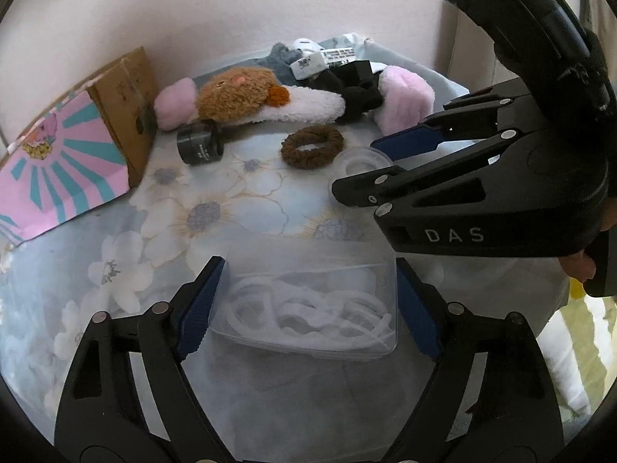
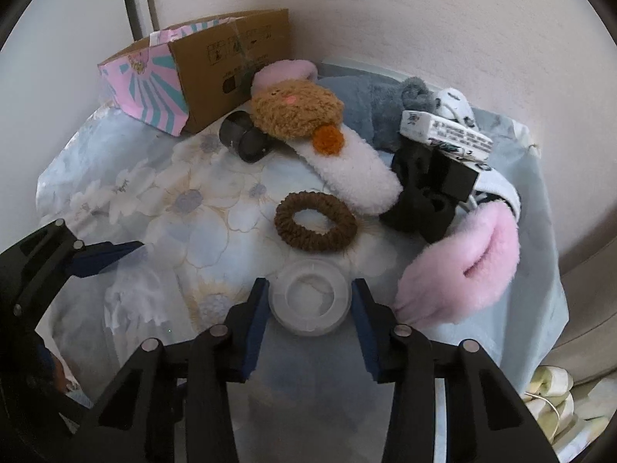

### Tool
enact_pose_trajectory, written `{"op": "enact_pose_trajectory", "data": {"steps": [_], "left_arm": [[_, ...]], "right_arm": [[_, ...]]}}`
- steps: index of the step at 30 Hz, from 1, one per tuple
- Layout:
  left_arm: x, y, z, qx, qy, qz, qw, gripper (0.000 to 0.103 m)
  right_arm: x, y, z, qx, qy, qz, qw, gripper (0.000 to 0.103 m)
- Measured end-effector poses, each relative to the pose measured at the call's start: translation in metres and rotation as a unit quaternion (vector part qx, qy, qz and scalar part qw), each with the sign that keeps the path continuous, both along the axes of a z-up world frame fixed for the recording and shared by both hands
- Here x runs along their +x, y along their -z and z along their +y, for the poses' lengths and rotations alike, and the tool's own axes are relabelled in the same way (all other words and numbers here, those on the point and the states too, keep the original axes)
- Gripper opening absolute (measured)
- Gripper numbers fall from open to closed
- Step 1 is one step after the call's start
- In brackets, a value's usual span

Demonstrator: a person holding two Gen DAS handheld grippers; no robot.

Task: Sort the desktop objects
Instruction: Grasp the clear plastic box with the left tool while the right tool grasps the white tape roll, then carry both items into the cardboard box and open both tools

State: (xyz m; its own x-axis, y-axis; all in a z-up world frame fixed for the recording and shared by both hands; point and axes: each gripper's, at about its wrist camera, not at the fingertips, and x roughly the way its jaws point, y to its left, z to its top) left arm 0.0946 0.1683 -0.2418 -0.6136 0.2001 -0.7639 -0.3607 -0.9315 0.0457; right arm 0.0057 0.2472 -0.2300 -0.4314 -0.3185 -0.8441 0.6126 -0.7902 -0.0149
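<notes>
Two grasps are being set up at once, and little of the sorting appears to be finished. In the lower centre of the left wrist view, the left gripper is placed around a clear plastic box filled with white loops; the blue pads stand on either side of it, seemingly at the walls, though whether it is truly clamped cannot be told. In the lower centre of the right wrist view, the right gripper is spread around a small round clear container, with its pads just beside the rim and not visibly pressing.

Everything else is seen loose on the floral cloth. A brown scrunchie lies at mid-frame, just above the round container. A plush headband with a brown face is stretched toward the upper centre, a dark cylinder is tucked against it, and a pink fluffy item is curled at the right. A heap of black, grey and printed items is left at the upper right. The cardboard box, at the upper left, is judged a likely destination, but its inside is hidden. Most of the task is judged to lie ahead.
</notes>
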Motion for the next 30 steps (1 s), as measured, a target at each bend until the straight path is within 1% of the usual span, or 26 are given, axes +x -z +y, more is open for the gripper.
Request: {"op": "enact_pose_trajectory", "data": {"steps": [4, 6, 8, 12, 13, 17, 21, 24, 27, 30], "left_arm": [[-0.002, -0.003, 0.000, -0.006, 0.010, -0.010, 0.9999, 0.082], [-0.003, -0.006, -0.001, -0.006, 0.007, -0.008, 0.9999, 0.081], [-0.006, -0.015, -0.009, -0.002, 0.004, -0.013, 0.9999, 0.081], [-0.017, -0.049, -0.032, -0.005, -0.009, -0.014, 0.9999, 0.080], [-0.022, -0.059, -0.038, -0.005, -0.012, -0.013, 0.9998, 0.079], [-0.044, -0.106, -0.071, -0.012, -0.027, 0.011, 0.9995, 0.079], [-0.064, -0.154, -0.108, -0.006, -0.048, 0.038, 0.9981, 0.079], [-0.078, -0.183, -0.135, -0.014, -0.058, 0.054, 0.9967, 0.079], [-0.091, -0.205, -0.159, -0.021, -0.064, 0.056, 0.9961, 0.079], [-0.110, -0.218, -0.183, -0.022, -0.075, 0.052, 0.9956, 0.079]], "right_arm": [[0.003, -0.002, -0.003, 0.010, -0.004, 0.006, 1.000, 0.039], [0.004, -0.007, -0.004, 0.006, -0.003, 0.005, 1.000, 0.039], [0.004, -0.017, -0.006, 0.007, 0.000, 0.000, 1.000, 0.039], [0.000, -0.044, -0.014, 0.010, 0.007, -0.004, 1.000, 0.039], [-0.001, -0.056, -0.017, 0.006, 0.008, -0.002, 1.000, 0.039], [-0.008, -0.101, -0.030, -0.017, 0.012, 0.009, 1.000, 0.039], [-0.018, -0.134, -0.052, -0.028, 0.015, 0.024, 0.999, 0.039], [-0.026, -0.160, -0.069, -0.035, 0.014, 0.037, 0.999, 0.039], [-0.036, -0.182, -0.090, -0.043, 0.011, 0.040, 0.998, 0.039], [-0.049, -0.202, -0.116, -0.045, 0.002, 0.042, 0.998, 0.039]]}}
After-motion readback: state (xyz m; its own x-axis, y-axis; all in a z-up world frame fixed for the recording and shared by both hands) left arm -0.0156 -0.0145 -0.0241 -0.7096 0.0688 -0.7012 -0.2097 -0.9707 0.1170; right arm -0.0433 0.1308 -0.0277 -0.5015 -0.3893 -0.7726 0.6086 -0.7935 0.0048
